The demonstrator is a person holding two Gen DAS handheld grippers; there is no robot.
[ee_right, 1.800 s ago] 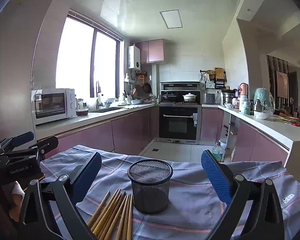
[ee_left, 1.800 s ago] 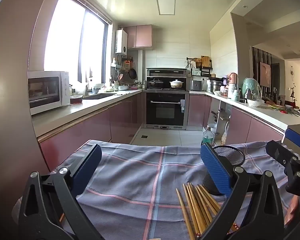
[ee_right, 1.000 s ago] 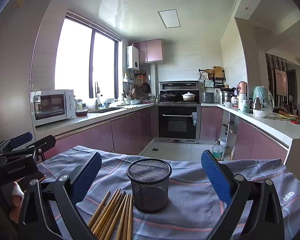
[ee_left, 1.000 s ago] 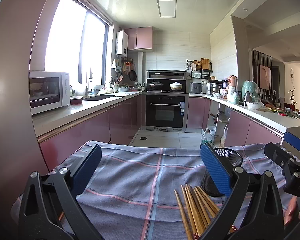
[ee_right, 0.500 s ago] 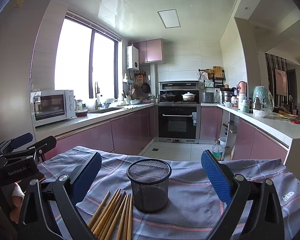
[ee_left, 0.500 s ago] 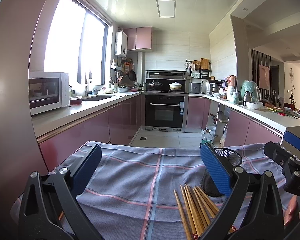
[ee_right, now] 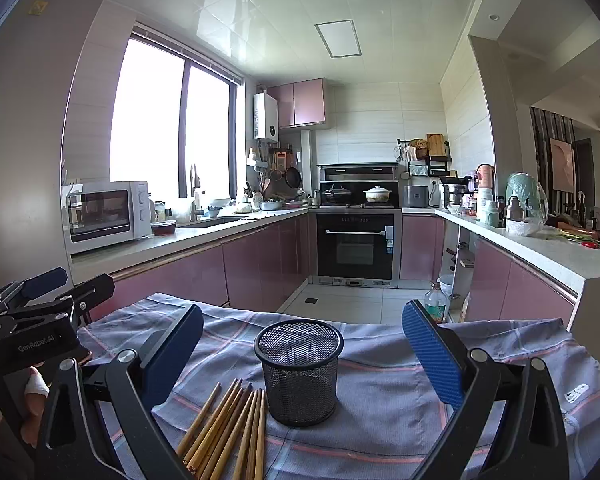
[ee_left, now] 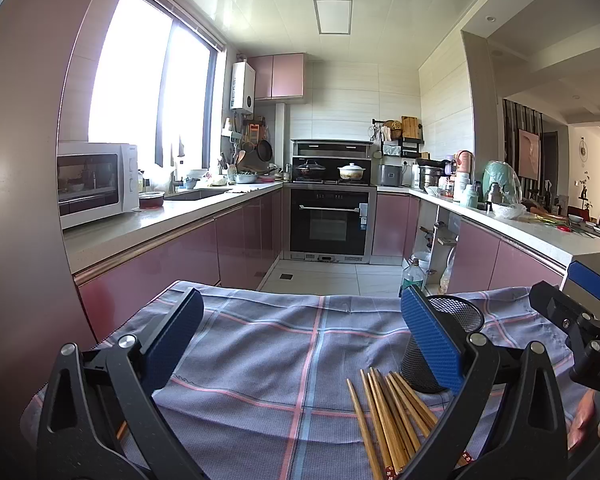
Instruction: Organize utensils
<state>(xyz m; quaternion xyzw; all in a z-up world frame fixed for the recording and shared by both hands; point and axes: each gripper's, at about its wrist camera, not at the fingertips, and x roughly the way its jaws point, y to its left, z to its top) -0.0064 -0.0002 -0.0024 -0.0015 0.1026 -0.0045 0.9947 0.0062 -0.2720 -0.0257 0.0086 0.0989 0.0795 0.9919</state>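
A black mesh cup point(ee_right: 299, 372) stands upright and empty on a blue checked cloth point(ee_right: 384, 392). A bundle of several wooden chopsticks point(ee_right: 230, 432) lies flat just left of the cup. In the left wrist view the chopsticks point(ee_left: 388, 416) lie at lower right, with the cup point(ee_left: 460, 320) partly hidden behind my right finger. My left gripper point(ee_left: 304, 344) is open and empty over the cloth point(ee_left: 260, 360), left of the chopsticks. My right gripper point(ee_right: 302, 360) is open and empty, with the cup between its jaws' lines of sight. Each gripper shows at the edge of the other's view.
The cloth-covered table stands at the open end of a U-shaped kitchen. Pink counters run along both sides. A microwave point(ee_left: 96, 182) sits on the left counter, an oven point(ee_left: 330, 220) at the back. A plastic bottle point(ee_right: 434, 302) stands on the floor beyond the table.
Both views have shifted only slightly; the cup and chopsticks lie where they were. Both grippers stay open.
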